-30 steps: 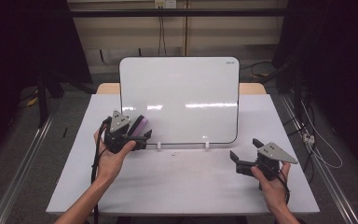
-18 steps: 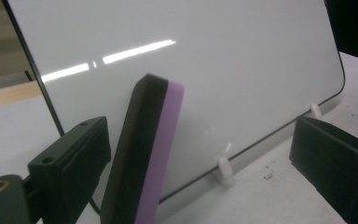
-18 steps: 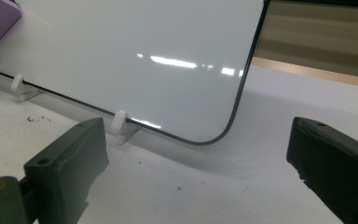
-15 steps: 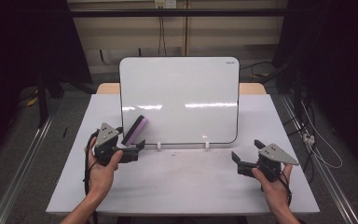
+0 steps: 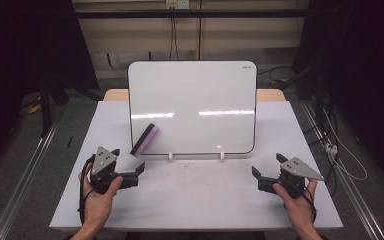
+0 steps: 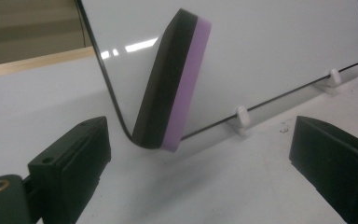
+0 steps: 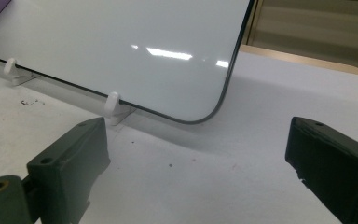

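Two forearms reach in over the near edge of the white-topped desk (image 5: 195,200). The left hand (image 5: 97,200) holds the left tongs (image 5: 139,174) low over the desk near its near left corner, jaws pointing toward the middle and spread wide with nothing between them. The right hand (image 5: 295,200) holds the right tongs (image 5: 256,179) near the near right corner, jaws pointing inward toward the left tongs, likewise spread and empty, with a grey three-cornered plate on top. Between and beyond them, a white rounded-corner whiteboard with a thin black rim (image 5: 195,105) stands leaning back on two small white plastic feet (image 5: 170,156) toward the far edge. A block-shaped eraser with a black pad and purple backing (image 5: 144,139) sits tilted against the board's lower left corner, apart from both tongs. The left gripper view brings that eraser (image 6: 172,79) up close: its black layer faces left, its purple layer right, and its lower end overlaps the rim at the corner of the board (image 6: 279,42), just above the desk surface. The right gripper view looks at the board's other lower corner (image 7: 121,51), one foot (image 7: 113,105) just beyond its left jaw, dark specks on the desk (image 7: 191,186), and a purple sliver at the top left edge.
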`<state>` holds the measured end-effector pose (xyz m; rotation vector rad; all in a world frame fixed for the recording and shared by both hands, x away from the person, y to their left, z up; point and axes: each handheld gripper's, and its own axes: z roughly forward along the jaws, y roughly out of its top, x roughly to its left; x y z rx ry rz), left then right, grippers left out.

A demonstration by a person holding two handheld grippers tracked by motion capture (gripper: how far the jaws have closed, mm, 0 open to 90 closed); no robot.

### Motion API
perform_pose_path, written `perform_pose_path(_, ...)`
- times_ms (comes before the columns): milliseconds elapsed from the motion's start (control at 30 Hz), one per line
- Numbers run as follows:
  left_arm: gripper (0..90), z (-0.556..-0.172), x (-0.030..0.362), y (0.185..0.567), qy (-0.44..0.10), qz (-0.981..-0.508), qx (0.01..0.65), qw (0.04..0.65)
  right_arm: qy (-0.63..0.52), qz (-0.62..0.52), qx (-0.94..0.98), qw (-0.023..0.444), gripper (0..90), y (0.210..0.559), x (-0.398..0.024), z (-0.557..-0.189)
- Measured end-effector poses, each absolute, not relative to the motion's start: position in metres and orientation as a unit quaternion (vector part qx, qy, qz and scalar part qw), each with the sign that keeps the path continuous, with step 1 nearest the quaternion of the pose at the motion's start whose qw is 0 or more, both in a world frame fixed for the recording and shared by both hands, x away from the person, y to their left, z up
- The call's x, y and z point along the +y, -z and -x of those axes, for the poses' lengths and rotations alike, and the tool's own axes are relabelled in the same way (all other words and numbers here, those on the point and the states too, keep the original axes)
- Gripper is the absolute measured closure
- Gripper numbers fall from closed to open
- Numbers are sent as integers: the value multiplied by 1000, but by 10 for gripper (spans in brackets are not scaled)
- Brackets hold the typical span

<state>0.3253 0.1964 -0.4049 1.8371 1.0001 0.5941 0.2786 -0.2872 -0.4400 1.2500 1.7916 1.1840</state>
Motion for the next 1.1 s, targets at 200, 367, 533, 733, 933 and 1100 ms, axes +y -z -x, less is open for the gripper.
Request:
perform_pose_path(200,52,-316,201,412,-245,-747,412,461,-453,-477,681,322,55,442,-288,-277)
perform_pose_path(367,51,-313,199,418,-247,-747,409,461,-452,-479,680,321,55,443,-289,-278)
perform_pose_path(533,51,-313,203,425,-241,-746,419,459,-456,-480,677,322,55,444,-291,-277)
perform_pose_path(733,50,-309,208,426,-244,-744,417,461,-458,-480,678,317,54,446,-289,-274)
perform_pose_path(933,50,-307,210,425,-252,-738,419,465,-458,-479,677,318,54,447,-288,-274)
perform_pose_path(1100,50,-308,211,427,-247,-739,423,463,-460,-478,676,321,55,446,-288,-275)
